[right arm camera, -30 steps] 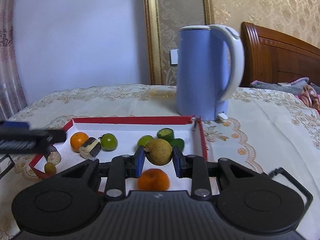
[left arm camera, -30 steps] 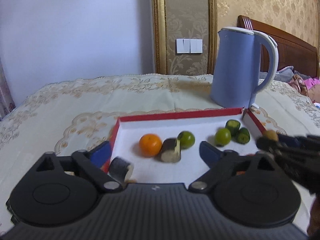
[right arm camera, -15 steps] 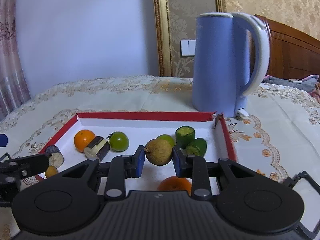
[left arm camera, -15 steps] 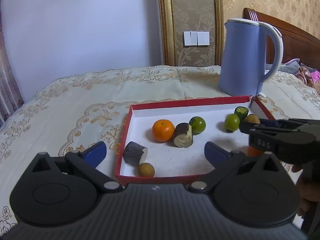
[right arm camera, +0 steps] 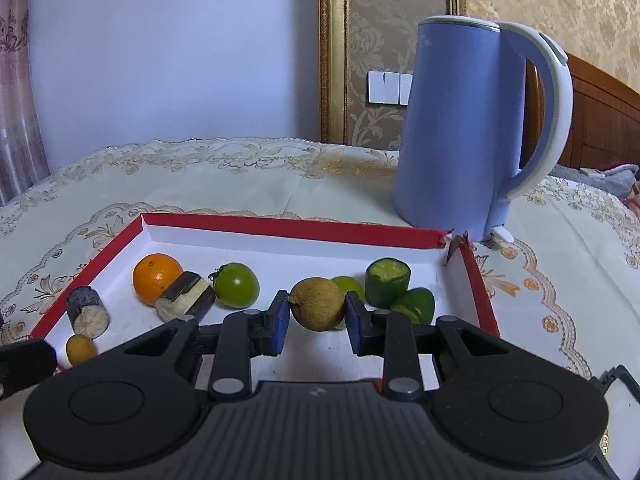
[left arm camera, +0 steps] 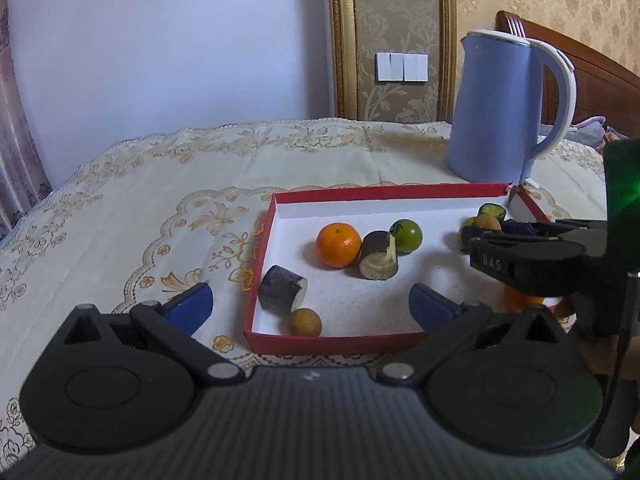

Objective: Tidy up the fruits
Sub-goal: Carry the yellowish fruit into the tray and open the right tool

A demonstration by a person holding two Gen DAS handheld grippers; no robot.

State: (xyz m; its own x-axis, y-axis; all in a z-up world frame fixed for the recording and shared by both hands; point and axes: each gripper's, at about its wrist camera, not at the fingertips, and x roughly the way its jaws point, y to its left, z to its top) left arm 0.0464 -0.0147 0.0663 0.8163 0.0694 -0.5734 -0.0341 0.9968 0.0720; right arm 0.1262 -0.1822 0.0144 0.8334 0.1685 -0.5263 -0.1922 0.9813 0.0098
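Both fisheye views look low across the table toward the far wall. The left wrist view sits back from the red tray (left arm camera: pixel 332 338), which fills lower centre. The right wrist view hangs closer over the tray (right arm camera: pixel 296 226). Both share the blue kettle (left arm camera: pixel 492 108) at upper right.

Hand-held grippers: matte black bodies, blue pads

Left hand-held gripper (left arm camera: pixel 310 304) and right hand-held gripper (right arm camera: pixel 318 316): ribbed black housing, twin round discs, silver pivot screws; "DAS" lettering on the right one's side.

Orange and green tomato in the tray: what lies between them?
A cut dark-skinned piece lies between the orange and the green tomato, touching the orange; the right wrist view shows it.
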